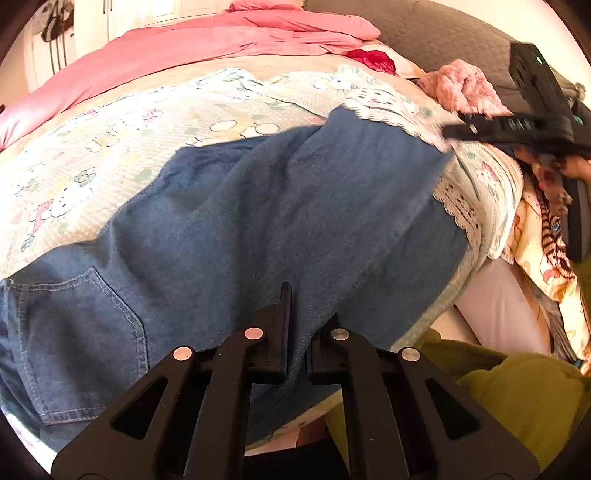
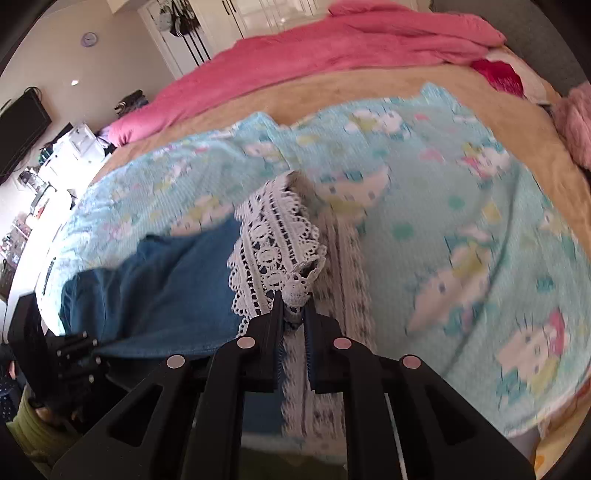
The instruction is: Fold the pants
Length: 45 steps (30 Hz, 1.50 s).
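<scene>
Blue denim pants lie spread across a cartoon-print blanket on a bed, back pocket at the lower left. My left gripper is shut on a fold of denim at the pants' near edge. One leg end with its white lace hem is lifted off the blanket, and my right gripper is shut on that lace. In the left wrist view the right gripper hangs at the far right above the pants. The left gripper shows at the lower left of the right wrist view.
A pink duvet is bunched along the far side of the bed, near a grey headboard and a fluffy pink item. Olive-green cloth and patterned fabrics sit off the bed's right edge. Furniture and a dark screen line the left wall.
</scene>
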{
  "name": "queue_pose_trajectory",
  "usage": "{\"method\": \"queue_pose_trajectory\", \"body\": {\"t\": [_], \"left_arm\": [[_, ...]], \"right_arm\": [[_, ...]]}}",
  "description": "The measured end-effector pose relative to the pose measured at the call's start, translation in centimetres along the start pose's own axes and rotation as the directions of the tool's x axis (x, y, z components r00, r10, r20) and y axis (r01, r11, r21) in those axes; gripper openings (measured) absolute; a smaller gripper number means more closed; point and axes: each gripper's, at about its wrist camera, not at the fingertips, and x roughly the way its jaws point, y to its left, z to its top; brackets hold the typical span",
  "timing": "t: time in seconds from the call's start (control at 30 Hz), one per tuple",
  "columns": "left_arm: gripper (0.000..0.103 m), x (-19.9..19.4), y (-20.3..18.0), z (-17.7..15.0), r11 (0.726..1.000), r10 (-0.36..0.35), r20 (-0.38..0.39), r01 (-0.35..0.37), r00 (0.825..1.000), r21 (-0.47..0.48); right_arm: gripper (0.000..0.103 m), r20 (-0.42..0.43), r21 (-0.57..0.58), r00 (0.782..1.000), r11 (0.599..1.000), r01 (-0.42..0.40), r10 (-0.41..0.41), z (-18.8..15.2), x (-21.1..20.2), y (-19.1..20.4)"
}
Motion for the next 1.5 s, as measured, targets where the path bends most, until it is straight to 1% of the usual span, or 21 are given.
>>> {"method": "queue_pose_trajectory", "body": {"t": [0.17, 0.3, 0.5, 0.6, 0.67, 0.7, 0.77, 0.83, 0.9, 0.97, 1.0, 1.07, 1.1, 1.13, 1.17, 1.2, 1.27, 1.37, 1.4, 1.43, 1.5], "left_arm": [[0.001, 0.6, -0.7, -0.5, 0.999, -0.004, -0.02, 0.004, 1.0, 0.033], [0.002, 0.9, -1.2, -1.0, 0.999, 0.004, -0.033, -0.002, 0.999, 0.051], [0.005, 1.2, -1.4, -1.3, 0.998, 0.0, -0.038, 0.002, 0.999, 0.058], [0.006, 1.2, -1.7, -1.4, 0.997, 0.005, -0.041, -0.002, 0.999, 0.073], [0.006, 1.1, -1.7, -1.6, 0.998, 0.0, -0.041, 0.003, 0.999, 0.07], [0.006, 1.1, -1.7, -1.6, 0.998, -0.002, -0.041, 0.005, 0.999, 0.067], [0.006, 1.0, -1.6, -1.7, 0.998, -0.004, -0.041, 0.007, 0.999, 0.065], [0.006, 1.0, -1.6, -1.8, 0.998, -0.004, -0.04, 0.007, 0.999, 0.065], [0.007, 1.0, -1.6, -1.8, 0.998, -0.007, -0.041, 0.009, 0.999, 0.062], [0.01, 0.9, -1.7, -2.0, 0.998, -0.008, -0.041, 0.01, 0.999, 0.06], [0.012, 0.9, -1.8, -2.2, 0.998, -0.009, -0.042, 0.012, 0.999, 0.061], [0.019, 0.6, -1.9, -2.5, 0.998, -0.009, -0.045, 0.012, 0.999, 0.062], [0.021, 0.5, -2.0, -2.6, 0.998, -0.007, -0.047, 0.01, 0.999, 0.062], [0.026, 0.3, -2.0, -2.8, 0.998, -0.006, -0.049, 0.009, 0.999, 0.063], [0.032, 0.1, -2.0, -3.0, 0.998, -0.002, -0.052, 0.005, 0.999, 0.062], [0.034, -0.1, -2.0, -3.2, 0.998, 0.005, -0.055, -0.001, 0.998, 0.062], [0.039, -1.0, -1.8, -3.8, 0.998, 0.021, -0.057, -0.017, 0.998, 0.061], [0.048, -2.9, -0.5, -4.6, 0.999, 0.04, -0.034, -0.039, 0.999, 0.021], [0.049, -3.7, 0.1, -4.7, 0.999, 0.048, -0.019, -0.048, 0.999, -0.001], [0.052, -4.6, 1.0, -4.9, 0.998, 0.064, 0.0, -0.064, 0.998, -0.03], [0.056, -6.3, 3.3, -5.0, 0.987, 0.126, 0.031, -0.122, 0.992, -0.105]], "right_arm": [[0.009, -0.062, 0.054, 0.998, 0.998, 0.015, -0.012, -3.5, -0.1, -1.4], [0.009, -0.094, 0.074, 0.995, 0.997, 0.028, -0.021, -5.0, -0.2, -1.8], [0.009, -0.111, 0.099, 0.993, 0.994, 0.042, -0.031, -5.9, 0.1, -2.5], [0.01, -0.131, 0.084, 0.99, 0.994, 0.065, -0.054, -6.3, 0.7, -2.5], [0.019, -0.159, 0.08, 0.985, 0.993, 0.084, -0.071, -6.1, 0.9, -2.6], [0.029, -0.168, 0.076, 0.982, 0.992, 0.105, -0.091, -5.9, 0.7, -2.8], [0.031, -0.144, 0.072, 0.982, 0.988, 0.134, -0.123, -5.2, -0.2, -3.2], [0.031, -0.073, 0.066, 0.987, 0.986, 0.15, -0.145, -4.1, -2.1, -3.3], [0.032, -0.019, 0.035, 0.993, 0.993, 0.115, -0.115, -3.2, -3.1, -2.6], [0.032, -0.011, -0.029, 0.998, 0.998, 0.061, -0.062, -2.9, -3.0, -0.9], [0.032, -0.02, -0.075, 1.0, 0.997, 0.021, -0.023, -3.1, -2.4, 0.5], [0.032, -0.063, -0.149, 0.997, 0.987, -0.058, 0.049, -3.5, -1.0, 3.0], [0.032, -0.093, -0.191, 0.992, 0.976, -0.102, 0.086, -3.9, 0.0, 4.5], [0.032, -0.116, -0.222, 0.986, 0.965, -0.14, 0.117, -4.2, 0.8, 5.7], [0.032, -0.142, -0.245, 0.98, 0.954, -0.173, 0.141, -4.5, 1.7, 6.8], [0.032, -0.163, -0.261, 0.974, 0.945, -0.195, 0.156, -4.7, 2.4, 7.7], [0.033, -0.21, -0.283, 0.964, 0.933, -0.221, 0.165, -5.2, 3.8, 8.8], [0.035, -0.281, -0.311, 0.957, 0.938, -0.157, 0.067, -5.5, 6.0, 8.9], [0.035, -0.304, -0.302, 0.951, 0.942, -0.147, 0.051, -5.8, 6.7, 8.4], [0.035, -0.303, -0.288, 0.951, 0.945, -0.157, 0.065, -5.8, 6.7, 8.1], [0.035, -0.302, -0.272, 0.95, 0.947, -0.171, 0.085, -5.6, 6.5, 7.9]]}}
